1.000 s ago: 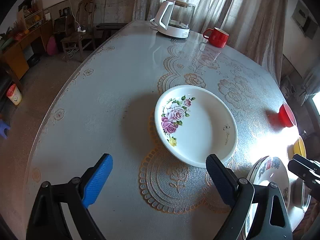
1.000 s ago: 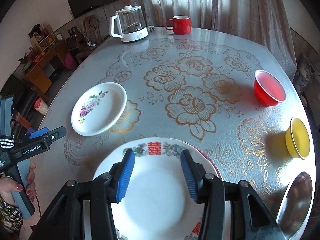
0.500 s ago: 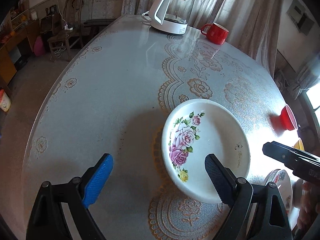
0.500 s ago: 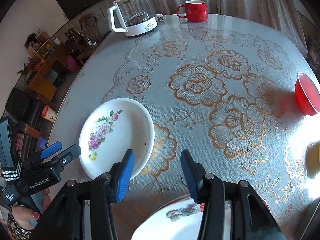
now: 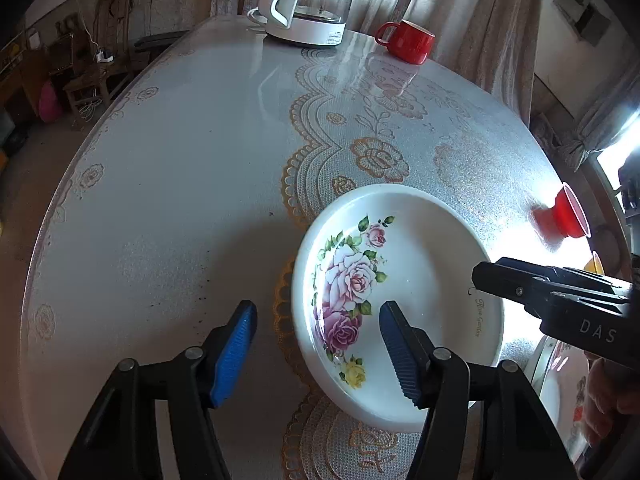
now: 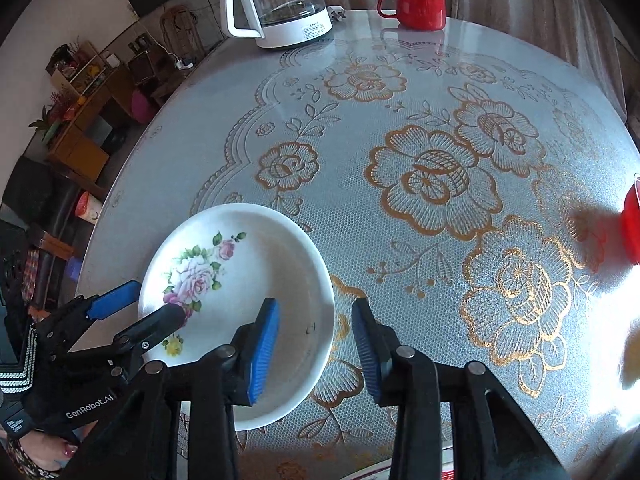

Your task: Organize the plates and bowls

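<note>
Left gripper (image 5: 316, 344) pitched steeply down toward the table (image 5: 180, 160), blue-padded jaws closing, straddling the near left rim of the rose plate (image 5: 424, 264): one pad over the bare cloth outside the rim, the other above the plate's well beside the printed roses. No pad seen pressing on the rim. From the right wrist view, the same gripper (image 6: 156, 304) reaching in from the lower left, black body marked "GenRobot.AI", held by a hand (image 6: 48, 448) at the picture's bottom left corner.

Right gripper (image 6: 316, 344) likewise tilted steeply down, jaws closing, astride the plate's opposite rim (image 6: 280, 240): left pad over the white inside, right pad over the gold-patterned cloth just outside. Contact with the rim not clear; pads appear apart from it. In the left wrist view, its black body (image 5: 560, 300) coming in from the right over the plate's far edge, letters "DAS" readable on it.

Rose plate lying flat on the table near its edge, small script on its inner wall, reading roughly "Rose Garden". A second patterned plate (image 5: 560, 384) partly seen at the lower right of the left view, just beside the rose plate.

Farther off: red bowl (image 5: 568, 216) toward the table's right side, yellow bowl (image 5: 594, 264) just beyond it, mostly hidden. At the far edge, a white-based glass kettle (image 6: 280, 4) with a small unreadable label, and a red mug (image 6: 416, 4).
</note>
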`<action>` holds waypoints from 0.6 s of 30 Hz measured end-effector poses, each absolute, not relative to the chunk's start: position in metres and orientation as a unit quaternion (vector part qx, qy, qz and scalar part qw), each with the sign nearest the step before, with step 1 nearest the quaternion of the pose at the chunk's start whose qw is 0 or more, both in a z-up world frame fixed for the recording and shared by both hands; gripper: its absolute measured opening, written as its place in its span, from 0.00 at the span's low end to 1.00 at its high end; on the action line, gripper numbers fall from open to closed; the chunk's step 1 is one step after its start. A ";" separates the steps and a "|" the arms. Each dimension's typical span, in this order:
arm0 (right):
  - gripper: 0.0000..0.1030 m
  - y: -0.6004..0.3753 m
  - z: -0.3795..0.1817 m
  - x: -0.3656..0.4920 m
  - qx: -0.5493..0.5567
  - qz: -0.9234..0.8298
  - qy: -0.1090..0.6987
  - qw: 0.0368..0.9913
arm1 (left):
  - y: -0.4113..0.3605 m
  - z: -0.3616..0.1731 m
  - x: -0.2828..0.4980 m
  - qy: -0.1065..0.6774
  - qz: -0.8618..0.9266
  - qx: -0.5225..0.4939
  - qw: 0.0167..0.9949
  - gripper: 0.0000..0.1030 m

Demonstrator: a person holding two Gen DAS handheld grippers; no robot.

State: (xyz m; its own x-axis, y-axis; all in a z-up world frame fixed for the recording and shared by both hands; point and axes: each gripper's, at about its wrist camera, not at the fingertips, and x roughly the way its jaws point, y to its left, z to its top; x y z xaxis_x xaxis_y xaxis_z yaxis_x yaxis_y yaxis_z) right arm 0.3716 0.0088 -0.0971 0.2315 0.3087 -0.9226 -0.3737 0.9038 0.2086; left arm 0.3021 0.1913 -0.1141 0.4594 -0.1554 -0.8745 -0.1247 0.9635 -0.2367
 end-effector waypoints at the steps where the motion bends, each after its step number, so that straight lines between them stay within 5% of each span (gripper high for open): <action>1: 0.36 0.009 -0.099 0.372 -0.027 0.216 0.582 0.784 | 0.190 -0.114 0.303 0.521 -0.010 -0.133 0.843 0.59; 18: 0.22 0.018 -0.120 0.358 -0.035 0.204 0.590 0.780 | 0.181 -0.117 0.302 0.509 -0.028 -0.103 0.854 0.39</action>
